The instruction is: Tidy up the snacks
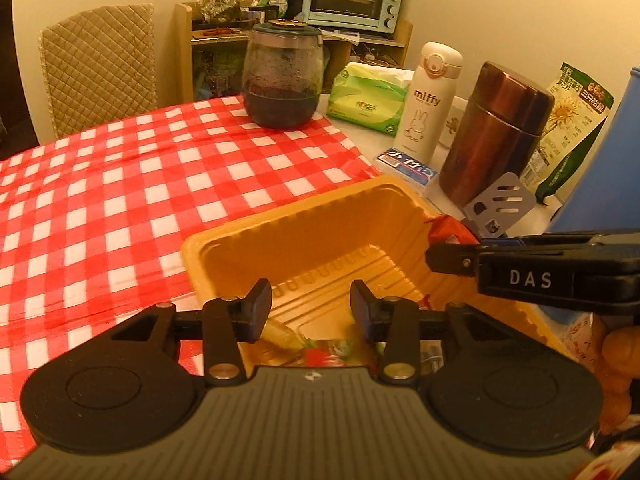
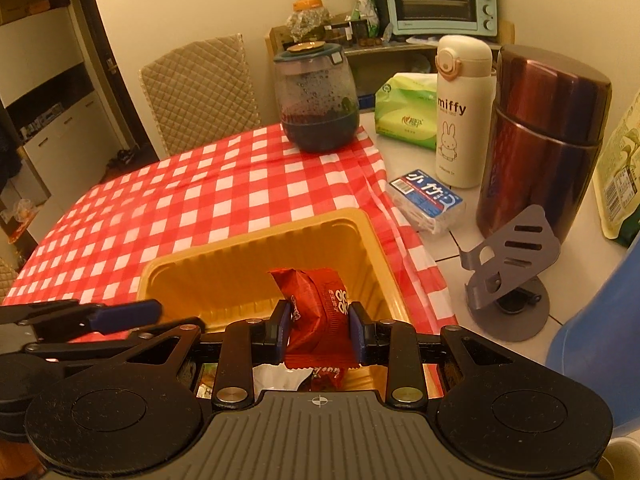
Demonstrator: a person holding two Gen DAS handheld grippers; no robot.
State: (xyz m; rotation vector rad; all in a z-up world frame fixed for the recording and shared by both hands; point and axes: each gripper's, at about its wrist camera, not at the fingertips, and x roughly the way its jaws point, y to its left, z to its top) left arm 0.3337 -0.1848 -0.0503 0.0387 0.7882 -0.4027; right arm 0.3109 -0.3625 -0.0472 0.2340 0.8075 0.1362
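Right tool clenched on a red snack packet above the yellow tray; left tool released, nothing between its jaws.

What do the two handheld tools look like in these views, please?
Both match: the left tool and right tool have black linkage arms with silver rivets, dark blue pads on the fingers, round black discs either side and a grey ribbed body. The right tool's side carries white "DAS" lettering.

Black fingers, blue pads, "DAS" lettering
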